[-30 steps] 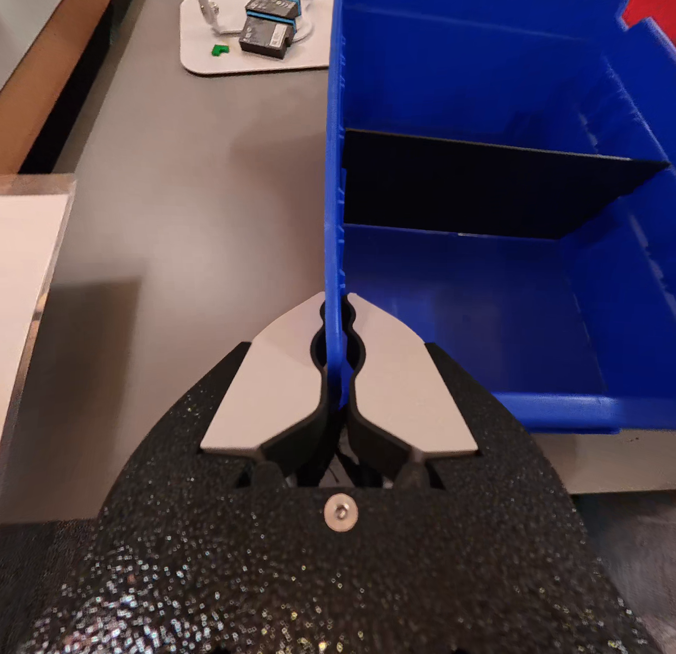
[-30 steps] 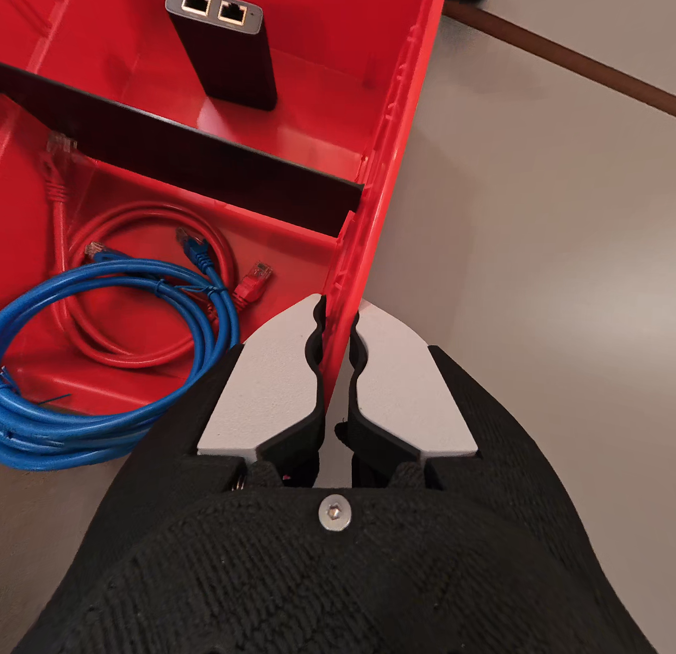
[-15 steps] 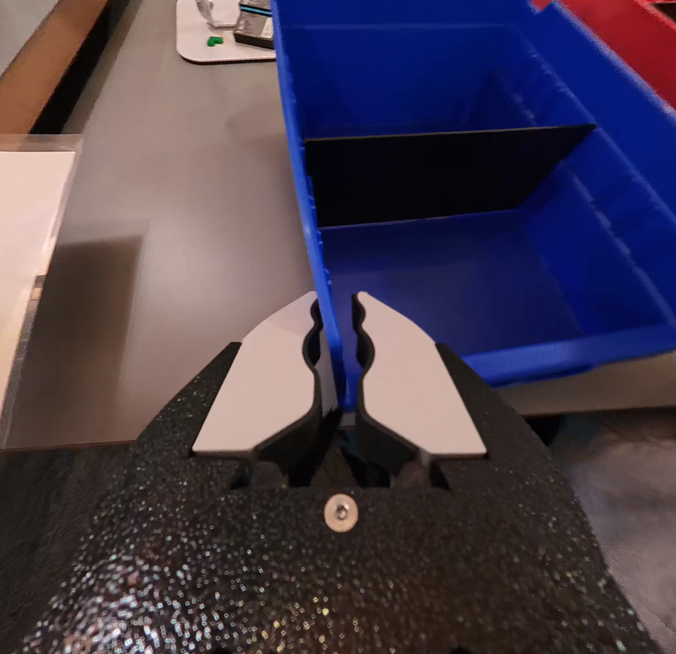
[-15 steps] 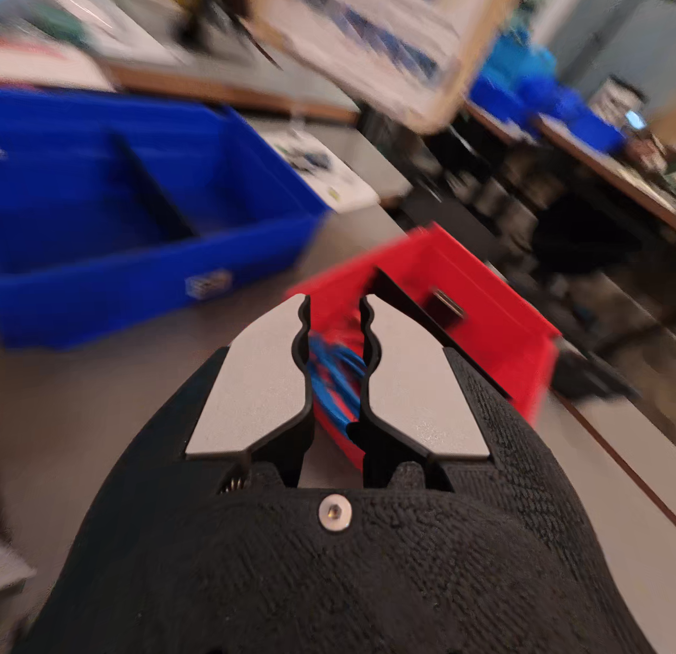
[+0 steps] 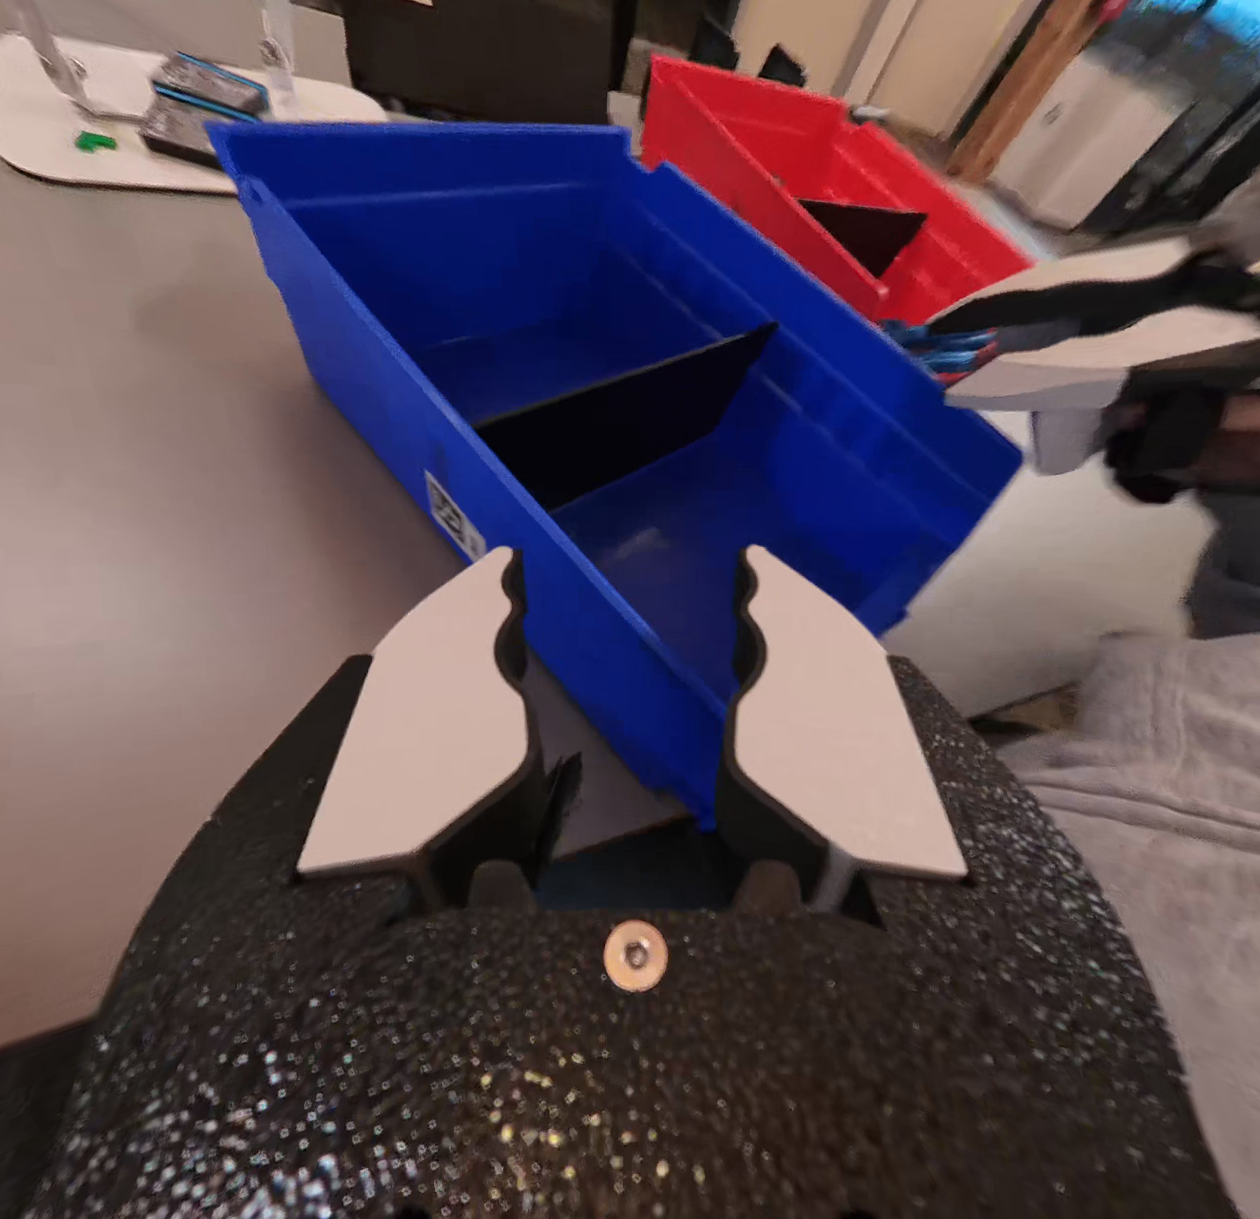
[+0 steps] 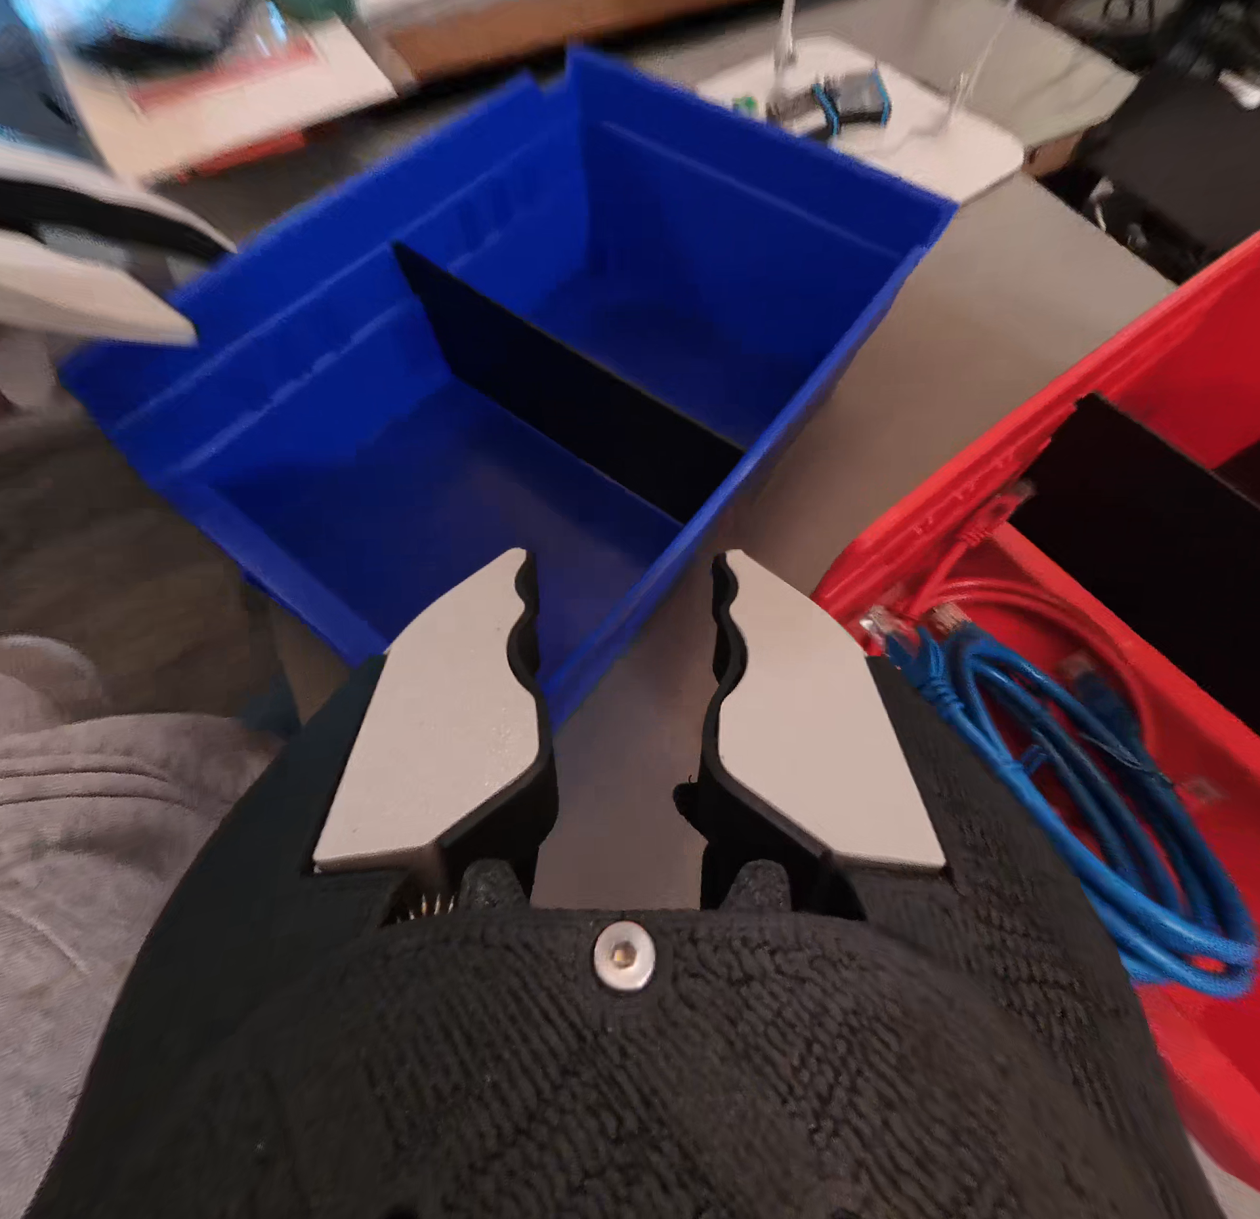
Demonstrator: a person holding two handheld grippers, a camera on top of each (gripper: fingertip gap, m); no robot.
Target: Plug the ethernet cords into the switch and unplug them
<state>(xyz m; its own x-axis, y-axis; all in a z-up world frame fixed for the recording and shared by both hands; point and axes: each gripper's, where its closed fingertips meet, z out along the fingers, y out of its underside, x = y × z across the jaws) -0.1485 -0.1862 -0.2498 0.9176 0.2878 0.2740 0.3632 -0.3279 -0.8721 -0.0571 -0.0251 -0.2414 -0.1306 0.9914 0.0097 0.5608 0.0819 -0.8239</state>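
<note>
In your left wrist view, the only label is a small white sticker with a black square code (image 5: 455, 519) on the outer long wall of the blue plastic storage bin with a black divider (image 5: 409, 395); its marks are too blurred to make out. Your left claw (image 5: 627, 566) is spread wide, and the bin's near corner wall runs between the pale fingers (image 5: 436, 695) with neither pad pressing on it. The claw points down along the bin from its near corner, above the grey table (image 5: 136, 436). Behind the blue bin stands the red plastic storage bin with its own black divider (image 5: 750, 136). At the right edge your right claw (image 5: 954, 361) comes in sideways, blurred, over the far edge of the blue bin, with a bit of blue cord showing by its tips. A white tray carrying small dark boxes with blue edges (image 5: 198, 102) lies far left.

In your right wrist view, your right claw (image 6: 620, 573) also stands apart and holds nothing; the blue bin's right wall and bare table show between its fingers. It hovers at the bin's near right corner, tilted downward. The coiled blue ethernet cord (image 6: 1063, 764) lies in the near compartment of the red bin (image 6: 886, 559), on top of a coiled red ethernet cord (image 6: 1023, 600), right of the claw. The switch cannot be made out. Your left claw shows blurred at the upper left (image 6: 82, 259).
</note>
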